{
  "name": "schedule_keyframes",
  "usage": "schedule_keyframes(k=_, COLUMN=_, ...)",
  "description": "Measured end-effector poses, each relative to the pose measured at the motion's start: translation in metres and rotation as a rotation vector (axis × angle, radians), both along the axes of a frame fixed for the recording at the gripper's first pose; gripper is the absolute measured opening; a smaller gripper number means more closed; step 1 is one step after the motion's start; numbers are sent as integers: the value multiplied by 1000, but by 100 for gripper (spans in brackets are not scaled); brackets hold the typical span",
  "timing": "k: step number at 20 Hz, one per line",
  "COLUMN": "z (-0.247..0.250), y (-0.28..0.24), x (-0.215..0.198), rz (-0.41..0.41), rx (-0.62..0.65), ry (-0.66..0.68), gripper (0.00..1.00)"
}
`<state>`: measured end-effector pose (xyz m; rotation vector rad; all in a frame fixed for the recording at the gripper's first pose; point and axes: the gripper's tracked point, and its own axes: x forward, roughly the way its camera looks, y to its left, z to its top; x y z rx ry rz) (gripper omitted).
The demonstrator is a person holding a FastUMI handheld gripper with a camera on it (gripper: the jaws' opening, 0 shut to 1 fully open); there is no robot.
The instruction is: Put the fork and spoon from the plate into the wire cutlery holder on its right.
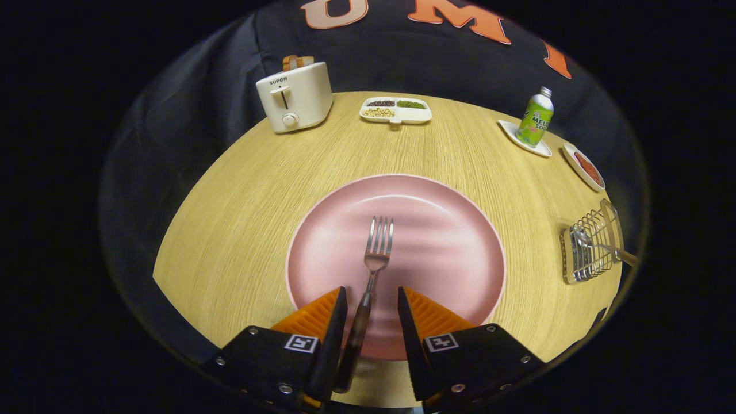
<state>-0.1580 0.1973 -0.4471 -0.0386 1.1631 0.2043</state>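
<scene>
A silver fork [378, 241] with a dark handle lies on the pink plate [448, 241], tines pointing away from me. My gripper [372, 293] is open and low over the plate's near rim. The fork's handle runs back between the two fingers, closer to the left finger [336, 322] than to the right one, and neither finger presses on it. The wire cutlery holder [592, 244] stands on the table to the right of the plate. A metal utensil [609, 250] rests in the holder, its handle sticking out toward the table's edge.
On the round wooden table [241, 218], a white toaster [296, 95] with bread stands far left. A divided snack tray [395, 109] is at the far middle. A green bottle [536, 118] on a white saucer and a small dish [585, 167] sit far right.
</scene>
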Motion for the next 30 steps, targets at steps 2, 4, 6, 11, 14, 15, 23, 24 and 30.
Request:
schedule_keyframes(k=2, z=-3, y=0, x=-7, rz=5, rx=-11, ry=27, gripper=39)
schedule_keyframes(k=4, z=-4, y=-4, x=-8, rz=-1, rx=-22, ry=43, gripper=26)
schedule_keyframes(k=6, z=-5, y=-7, x=-9, rz=-23, rx=-30, ry=57, gripper=17)
schedule_keyframes(k=11, z=-3, y=-4, x=-13, rz=-44, rx=49, ry=125, gripper=6)
schedule_keyframes(k=14, z=9, y=-11, x=-6, rz=-76, rx=76, ry=103, gripper=5)
schedule_keyframes(k=15, z=15, y=-14, x=-1, rz=-84, rx=83, ry=87, gripper=5)
schedule_keyframes(k=23, z=79, y=-76, x=49, rz=-168, rx=73, ry=-93, gripper=5)
schedule_keyframes(k=24, z=89, y=-86, x=55, rz=-181, rx=68, ry=-117, gripper=5)
schedule_keyframes(k=30, z=136, y=-163, x=72, rz=-239, rx=-6, ry=-238, gripper=5)
